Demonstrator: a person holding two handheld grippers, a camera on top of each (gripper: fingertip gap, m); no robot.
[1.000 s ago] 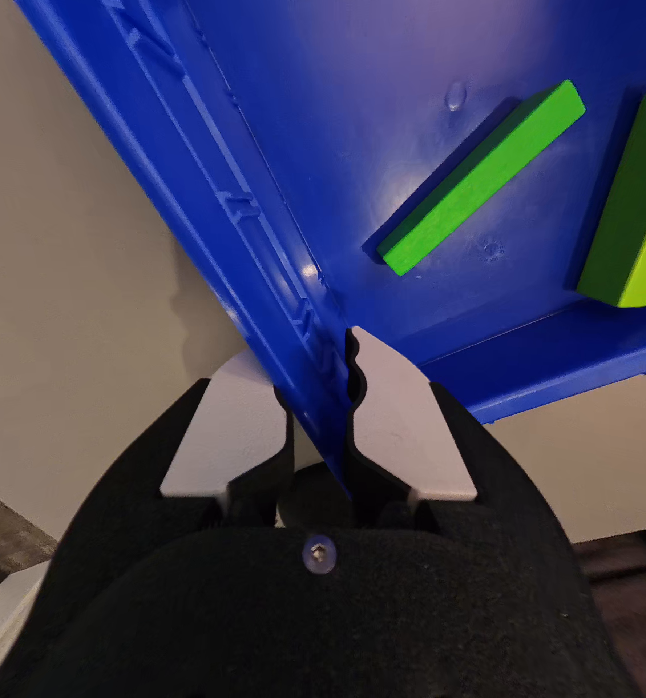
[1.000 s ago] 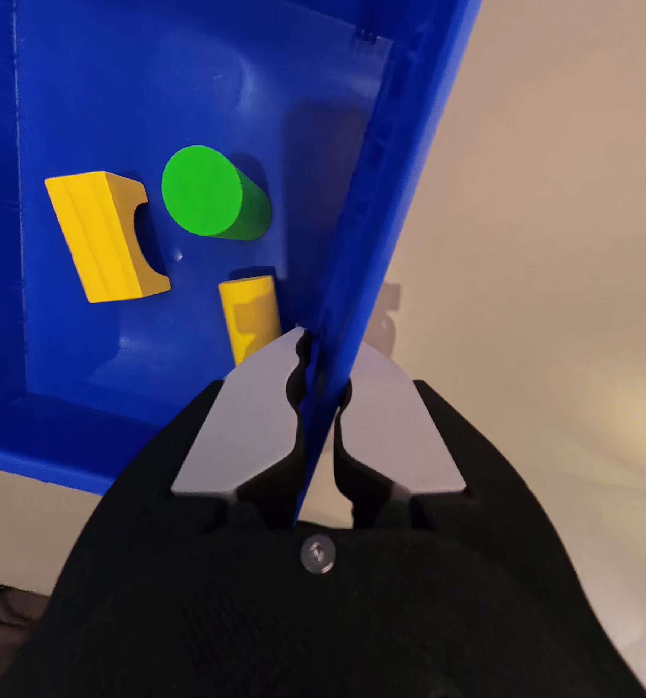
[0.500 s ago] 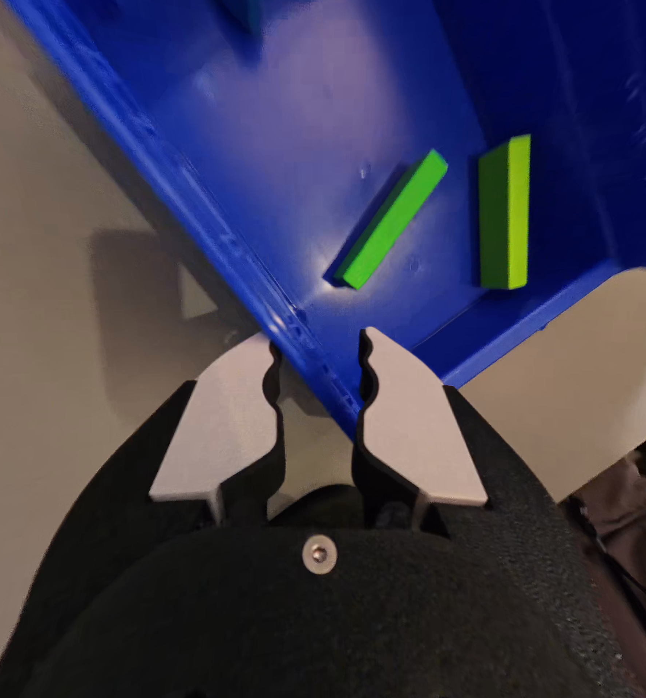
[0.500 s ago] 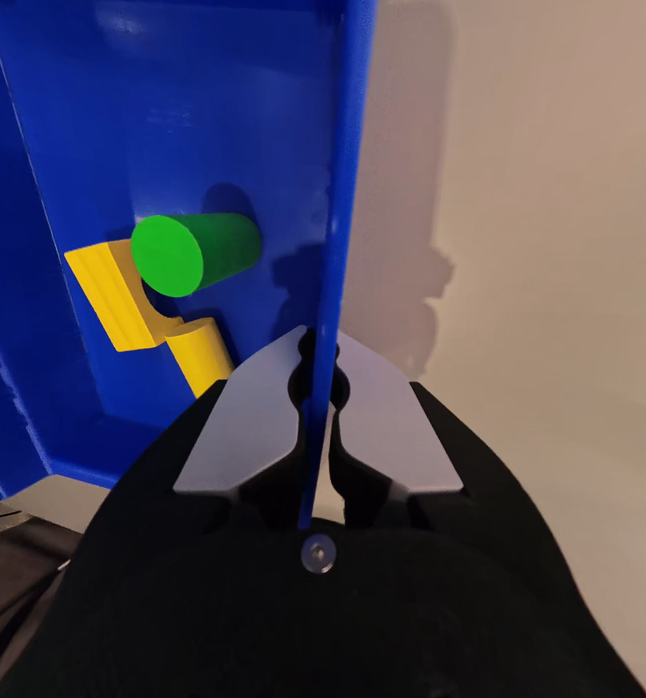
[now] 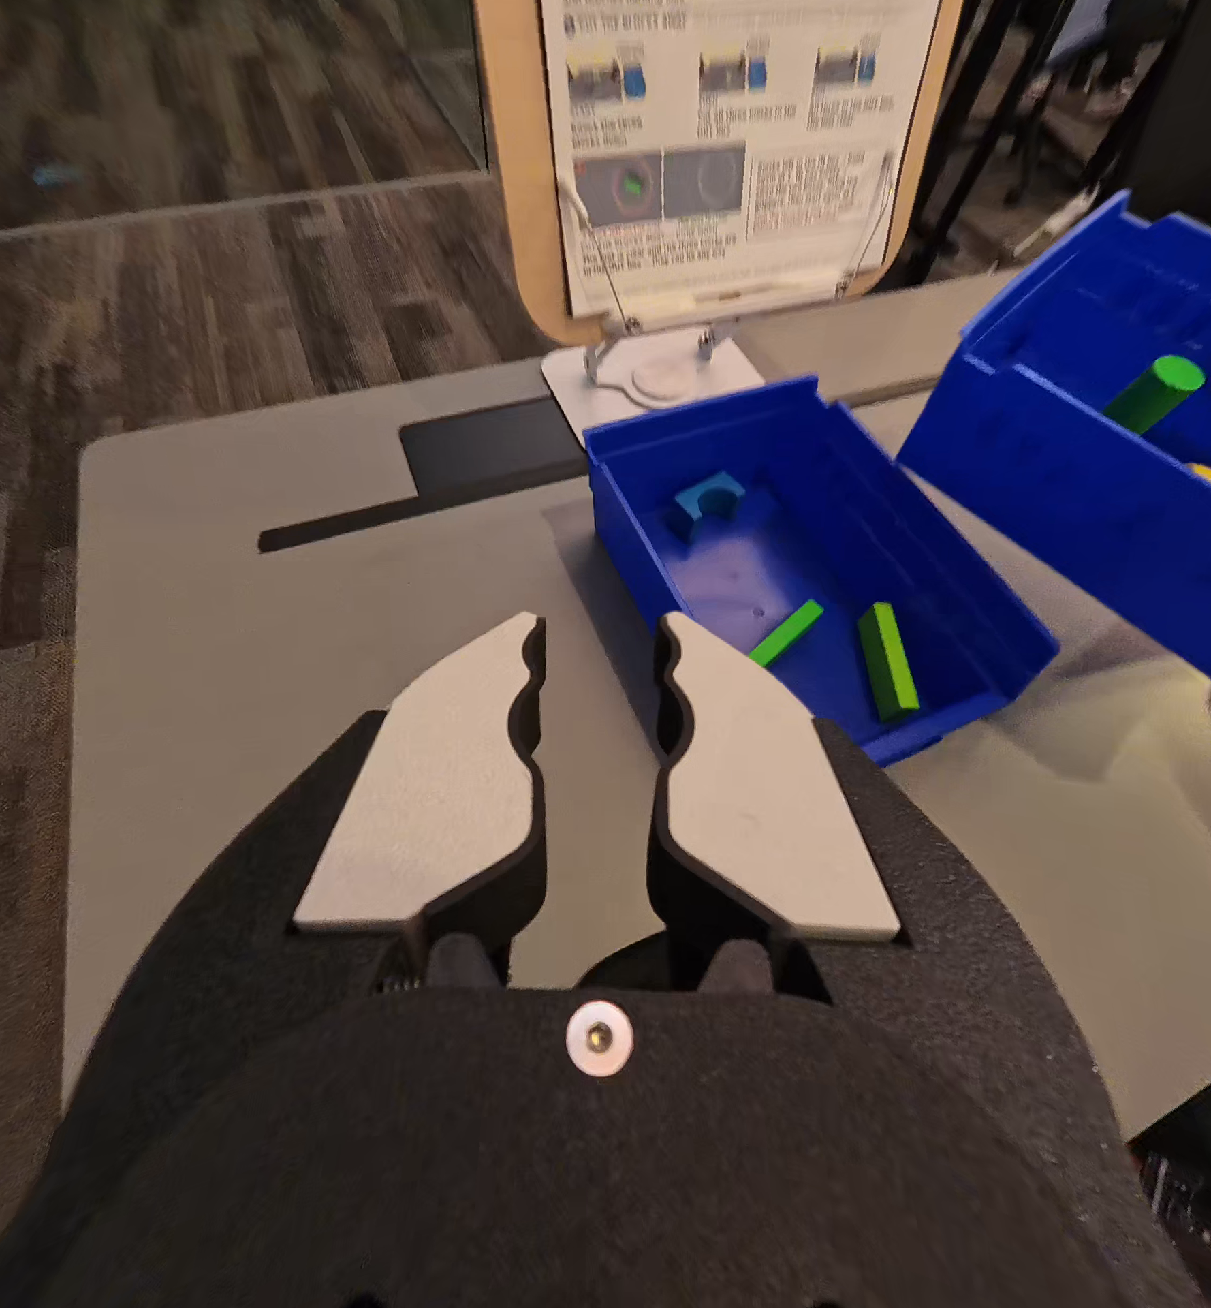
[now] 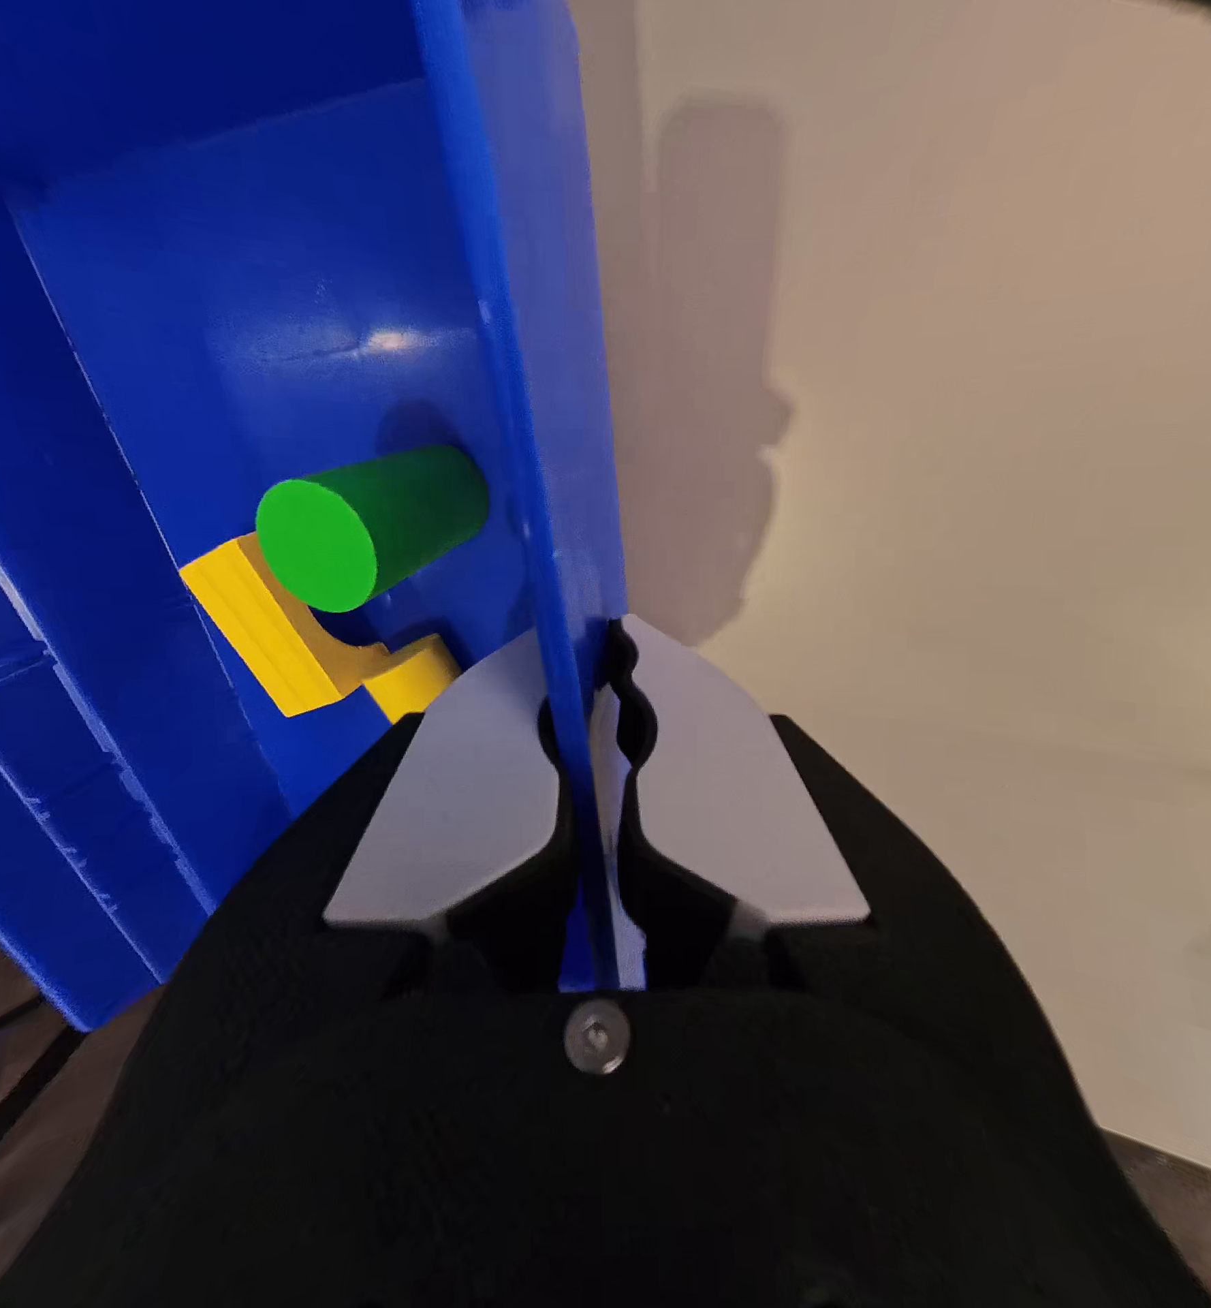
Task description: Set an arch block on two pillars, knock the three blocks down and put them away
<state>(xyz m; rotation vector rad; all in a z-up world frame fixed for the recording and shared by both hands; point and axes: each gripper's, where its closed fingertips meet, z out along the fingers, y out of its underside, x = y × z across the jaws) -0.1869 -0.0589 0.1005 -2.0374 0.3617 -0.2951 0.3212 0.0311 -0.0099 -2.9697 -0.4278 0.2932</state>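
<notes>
My right gripper (image 6: 585, 637) is shut on the wall of a blue bin (image 6: 235, 340) and holds it tilted. Inside it lie a green cylinder (image 6: 369, 527), a yellow arch block (image 6: 284, 651) and a yellow cylinder (image 6: 411, 676) partly hidden by my fingers. The left wrist view shows this bin (image 5: 1098, 488) lifted at the right. My left gripper (image 5: 599, 630) is open and empty over the grey table (image 5: 291, 637), left of a second blue bin (image 5: 942, 538). That bin holds a blue arch block (image 5: 709, 499), a thin green plank (image 5: 787, 632) and a green bar (image 5: 887, 658).
A stand with a printed instruction sheet (image 5: 716, 148) rises behind the second bin at the table's far edge. A dark rectangular patch (image 5: 482, 442) lies on the table at the back. Carpeted floor (image 5: 164, 212) lies to the left. My hands' fingertips stand some 55 cm from each other.
My left gripper has let go of the second bin's wall, opened and pulled back and up. My right gripper has tilted its bin further; the green cylinder rolled against the yellow arch.
</notes>
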